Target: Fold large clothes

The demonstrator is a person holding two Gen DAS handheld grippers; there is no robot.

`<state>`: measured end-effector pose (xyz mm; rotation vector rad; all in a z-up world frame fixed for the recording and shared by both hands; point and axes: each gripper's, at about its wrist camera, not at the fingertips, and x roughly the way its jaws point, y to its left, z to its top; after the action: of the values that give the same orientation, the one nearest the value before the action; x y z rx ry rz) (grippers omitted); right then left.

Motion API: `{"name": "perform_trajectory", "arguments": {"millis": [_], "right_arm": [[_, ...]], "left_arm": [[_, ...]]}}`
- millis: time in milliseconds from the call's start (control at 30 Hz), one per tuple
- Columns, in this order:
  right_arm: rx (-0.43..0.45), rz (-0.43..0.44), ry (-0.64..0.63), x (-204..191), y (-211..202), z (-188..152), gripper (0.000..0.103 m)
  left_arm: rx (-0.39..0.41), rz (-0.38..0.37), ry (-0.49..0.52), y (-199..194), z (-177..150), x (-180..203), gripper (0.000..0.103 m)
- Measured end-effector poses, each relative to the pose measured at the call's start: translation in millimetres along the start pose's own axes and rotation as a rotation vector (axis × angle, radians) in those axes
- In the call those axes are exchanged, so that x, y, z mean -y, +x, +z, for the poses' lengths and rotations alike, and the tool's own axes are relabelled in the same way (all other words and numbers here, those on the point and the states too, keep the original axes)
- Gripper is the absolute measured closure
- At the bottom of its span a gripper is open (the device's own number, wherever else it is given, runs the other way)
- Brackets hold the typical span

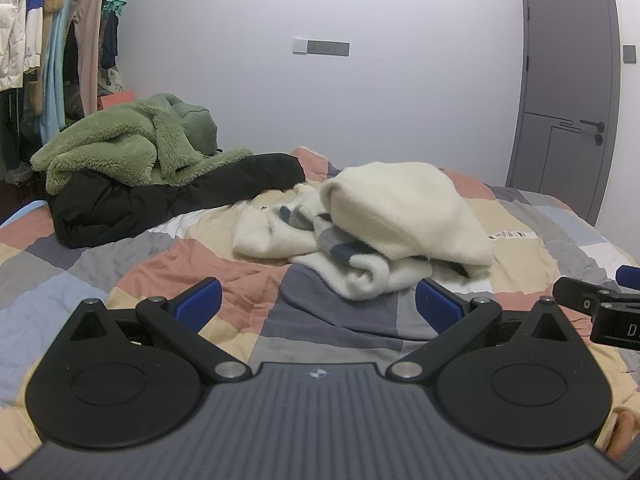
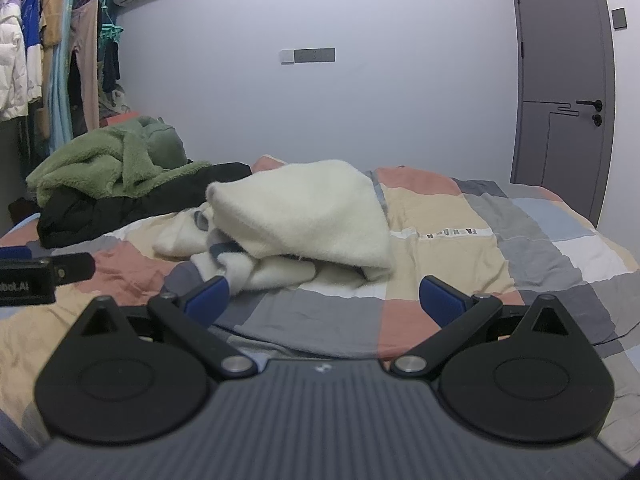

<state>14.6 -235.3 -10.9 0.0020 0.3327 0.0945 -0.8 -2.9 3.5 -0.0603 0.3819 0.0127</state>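
Both grippers, left [image 1: 318, 302] and right [image 2: 324, 300], hover low with blue-padded jaws spread wide, holding nothing. Mid-frame, a crumpled cream fleece garment [image 1: 384, 220] lies on the patchwork quilt [image 1: 224, 276]; toward the upper left, a green fleece [image 1: 120, 144] tops what looks like a black jacket [image 1: 160, 200].

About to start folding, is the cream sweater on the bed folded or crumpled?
Crumpled: the cream sweater lies bunched in an uneven heap on the bed.

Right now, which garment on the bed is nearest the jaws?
The cream sweater, crumpled mid-bed just ahead of both open grippers. The green fleece and the black jacket under it sit farther back left.
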Motion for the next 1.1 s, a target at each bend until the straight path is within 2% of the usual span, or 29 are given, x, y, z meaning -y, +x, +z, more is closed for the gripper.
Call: {"name": "perform_trajectory", "arguments": {"millis": [900,1100], "right_arm": [[-0.022,0.012,0.012,1.2,2.5,-1.8,0.000],[-0.031,0.038,0.012,-0.4,2.4,-2.0,0.000]], "left_arm": [[0.002,0.005,0.004,-2.2,0.8,-1.9,0.000],[0.001,0.002,0.001,0.3,-0.1,-2.1,0.000]]}}
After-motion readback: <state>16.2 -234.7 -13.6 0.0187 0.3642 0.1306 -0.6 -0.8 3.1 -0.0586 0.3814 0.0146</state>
